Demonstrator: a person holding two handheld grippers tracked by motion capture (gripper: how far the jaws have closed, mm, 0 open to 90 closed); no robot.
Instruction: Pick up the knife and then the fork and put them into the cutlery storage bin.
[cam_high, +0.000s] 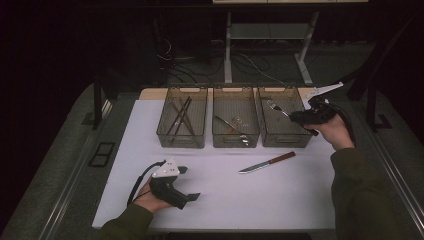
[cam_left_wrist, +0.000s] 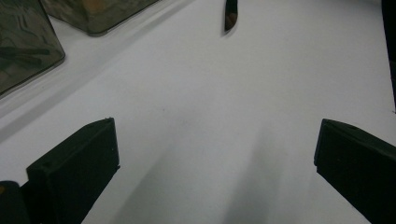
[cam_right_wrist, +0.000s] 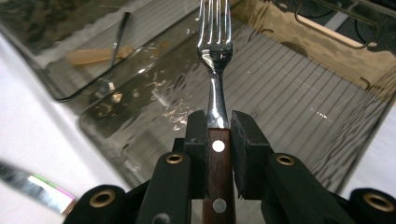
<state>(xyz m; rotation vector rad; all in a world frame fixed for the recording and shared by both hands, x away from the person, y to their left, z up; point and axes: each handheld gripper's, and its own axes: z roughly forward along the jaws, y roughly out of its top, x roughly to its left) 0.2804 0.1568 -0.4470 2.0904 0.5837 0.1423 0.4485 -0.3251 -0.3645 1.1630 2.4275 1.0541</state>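
White table (cam_high: 280, 195) sits mid-frame; dark room and grey floor around it, desk legs and cables at the top. Three clear bins in a row at the table's far edge. Right gripper (cam_high: 295, 117), at right in the high view, is clamped on a wooden-handled fork (cam_right_wrist: 215, 74), held over the right bin (cam_high: 284, 137), tines toward upper left. Left gripper (cam_high: 190, 182) is at lower left, low over bare table, jaws wide apart, nothing between them. Knife (cam_high: 267, 163) lies flat on the table just below the bins, centre-right.
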